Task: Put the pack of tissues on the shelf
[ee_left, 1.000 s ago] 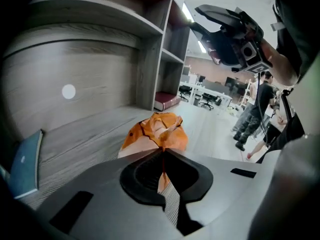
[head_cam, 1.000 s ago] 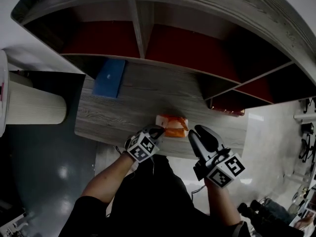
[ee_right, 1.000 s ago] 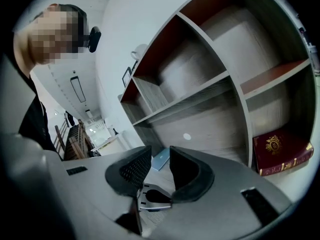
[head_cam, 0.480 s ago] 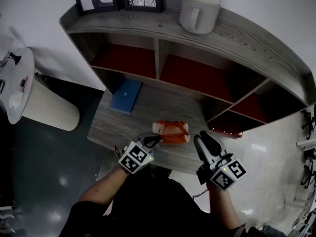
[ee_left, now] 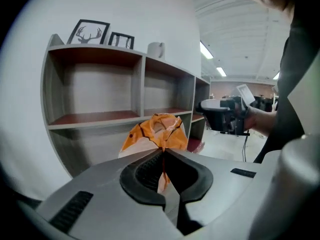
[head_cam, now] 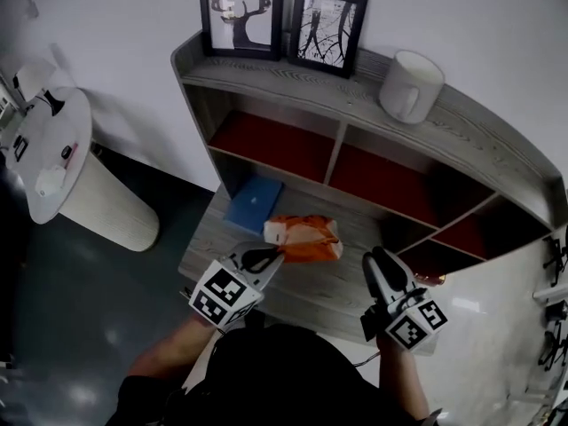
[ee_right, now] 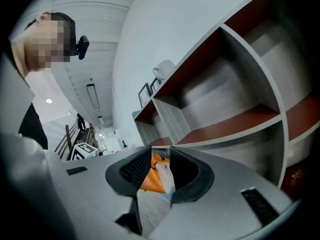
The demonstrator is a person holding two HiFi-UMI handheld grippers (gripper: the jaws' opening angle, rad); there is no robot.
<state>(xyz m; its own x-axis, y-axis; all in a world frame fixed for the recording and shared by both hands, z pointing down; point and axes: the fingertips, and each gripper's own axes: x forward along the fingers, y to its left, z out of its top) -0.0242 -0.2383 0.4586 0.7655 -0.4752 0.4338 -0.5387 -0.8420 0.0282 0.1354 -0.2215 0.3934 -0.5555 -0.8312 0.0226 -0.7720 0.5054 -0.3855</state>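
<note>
Head view: the left gripper (head_cam: pixel 268 257) is clamped on the near end of the orange pack (head_cam: pixel 306 238) and holds it over the low board (head_cam: pixel 328 291) in front of the shelf (head_cam: pixel 479 140). A blue flat box (head_cam: pixel 255 204) lies on the board just left of the pack. The right gripper (head_cam: pixel 383 269) hangs to the right, apart from the pack, over the board's near edge. On the shelf's top stand two frames (head_cam: pixel 241 11) and a mug (head_cam: pixel 410 85).

Left gripper view: the jaws are pressed together on a fold of the pack's wrapper. The pack rises beyond them, in front of the shelf's lower ledge. The right gripper shows at the right, gripped by a hand (ee_left: pixel 260 120).

Right gripper view: the jaws stand a little apart, and the pads press on nothing. Through the gap the pack shows farther off, above the board. The shelf's red-floored compartments run off to the right.
</note>
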